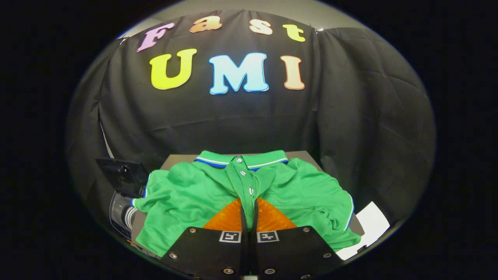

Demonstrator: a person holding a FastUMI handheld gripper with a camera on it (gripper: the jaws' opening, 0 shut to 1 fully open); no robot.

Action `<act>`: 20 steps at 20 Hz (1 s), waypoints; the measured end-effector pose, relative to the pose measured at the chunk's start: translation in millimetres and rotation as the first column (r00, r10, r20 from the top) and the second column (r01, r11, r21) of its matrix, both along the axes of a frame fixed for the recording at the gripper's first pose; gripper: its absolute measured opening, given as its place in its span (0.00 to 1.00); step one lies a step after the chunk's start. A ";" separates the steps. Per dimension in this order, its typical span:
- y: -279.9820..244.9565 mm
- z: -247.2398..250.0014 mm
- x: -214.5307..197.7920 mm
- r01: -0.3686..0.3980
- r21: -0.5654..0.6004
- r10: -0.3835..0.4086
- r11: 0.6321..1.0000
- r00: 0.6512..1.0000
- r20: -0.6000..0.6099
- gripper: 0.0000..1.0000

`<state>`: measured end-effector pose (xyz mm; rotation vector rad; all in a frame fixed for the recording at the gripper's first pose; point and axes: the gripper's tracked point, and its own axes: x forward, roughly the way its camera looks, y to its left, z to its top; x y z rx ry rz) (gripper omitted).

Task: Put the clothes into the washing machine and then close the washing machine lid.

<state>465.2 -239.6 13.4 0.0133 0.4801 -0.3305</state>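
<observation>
A black quilted cloth wall was seen across the upper part of the frame, with a dark tabletop (pixel 307 154) set before it. In the gripper view, a green polo shirt (pixel 186 194) was spread over the tabletop in the lower centre, collar farthest from the camera. At the lower left, beside the shirt's sleeve, the washing machine (pixel 118 212) was partly seen, its dark lid (pixel 121 175) raised. A white sheet (pixel 371 225) lay at the lower right. The tool (pixel 249 210) was held low over the shirt's placket, its fingers drawn nearly together; whether fabric was pinched could not be told. The task was judged barely begun: the shirt was not yet loaded and the lid not yet closed.
</observation>
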 end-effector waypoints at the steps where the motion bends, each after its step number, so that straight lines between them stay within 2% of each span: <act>1: 3.3 6.1 0.6 0.011 -0.008 -0.011 1.000 1.000 0.018 0.01; 7: 55.0 57.5 3.7 0.078 -0.066 -0.069 0.995 0.990 0.124 0.00; 11: 116.5 82.6 2.5 0.098 -0.055 -0.087 0.994 0.979 0.184 0.01; 14: 170.1 89.5 3.2 0.070 -0.070 -0.053 0.995 0.975 0.217 0.01; 20: 279.1 63.6 4.7 -0.028 -0.051 0.038 0.998 0.980 0.195 0.00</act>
